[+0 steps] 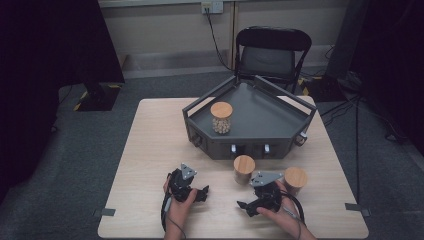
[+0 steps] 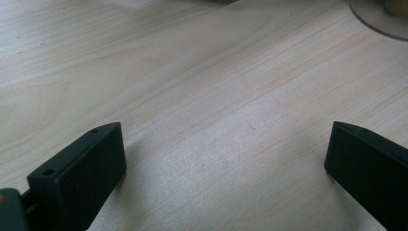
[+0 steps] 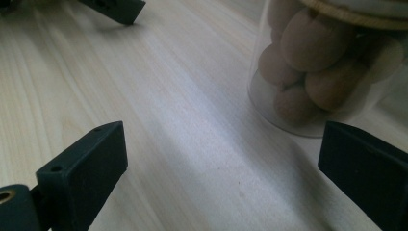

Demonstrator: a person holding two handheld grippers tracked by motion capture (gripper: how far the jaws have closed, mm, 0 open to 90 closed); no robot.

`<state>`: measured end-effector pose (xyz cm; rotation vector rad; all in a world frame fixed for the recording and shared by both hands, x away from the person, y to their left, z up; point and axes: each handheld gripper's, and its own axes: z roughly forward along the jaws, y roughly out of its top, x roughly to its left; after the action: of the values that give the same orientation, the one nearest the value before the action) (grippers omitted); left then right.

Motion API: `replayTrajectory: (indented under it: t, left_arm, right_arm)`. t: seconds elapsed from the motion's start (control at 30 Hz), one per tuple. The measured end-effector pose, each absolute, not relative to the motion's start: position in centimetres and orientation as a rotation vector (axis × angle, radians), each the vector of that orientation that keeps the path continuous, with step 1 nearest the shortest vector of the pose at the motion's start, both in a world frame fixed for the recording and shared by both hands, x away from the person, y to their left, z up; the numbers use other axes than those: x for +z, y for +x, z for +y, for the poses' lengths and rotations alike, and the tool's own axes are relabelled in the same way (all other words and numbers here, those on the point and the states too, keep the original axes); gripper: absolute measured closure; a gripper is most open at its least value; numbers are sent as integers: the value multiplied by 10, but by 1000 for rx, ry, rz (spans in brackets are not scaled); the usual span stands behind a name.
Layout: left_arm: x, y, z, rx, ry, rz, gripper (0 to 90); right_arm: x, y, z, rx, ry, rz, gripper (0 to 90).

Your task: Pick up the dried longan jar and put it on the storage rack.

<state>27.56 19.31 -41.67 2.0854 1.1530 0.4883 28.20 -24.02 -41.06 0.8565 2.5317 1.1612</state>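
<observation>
Three glass jars with wooden lids hold pale wooden balls. One jar point(image 1: 221, 117) stands inside the dark grey tray point(image 1: 280, 132). A second jar point(image 1: 244, 169) point(image 3: 327, 72) stands on the table just in front of the tray, and a third jar point(image 1: 295, 180) is to its right. My left gripper point(image 1: 202, 192) point(image 2: 226, 139) rests low over bare wood, open and holding nothing. My right gripper point(image 1: 246, 206) point(image 3: 221, 139) is open too, with the second jar just ahead and to the right of its jaws, not between them.
The light wooden table point(image 1: 150, 150) has bare room on its left half. A jar's glass base point(image 2: 380, 19) shows at the top right of the left gripper view. A black folding chair point(image 1: 272, 52) stands behind the table. The left gripper's jaw point(image 3: 113, 9) shows far off in the right gripper view.
</observation>
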Motion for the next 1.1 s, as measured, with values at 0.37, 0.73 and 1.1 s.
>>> replayTrajectory:
  t: [0.37, 0.73, 1.1]
  left_arm:
    - [-417, 275, 193, 489, 2085, 1154, 2]
    - [-417, 275, 193, 489, 2085, 1154, 2]
    - [-417, 275, 193, 489, 2085, 1154, 2]
  right_arm:
    - [-412, 281, -233, 1136, 934, 2468, 10]
    - [-415, 279, -220, 1091, 994, 2386, 43]
    - [-415, 280, -212, 1086, 1014, 2324, 96]
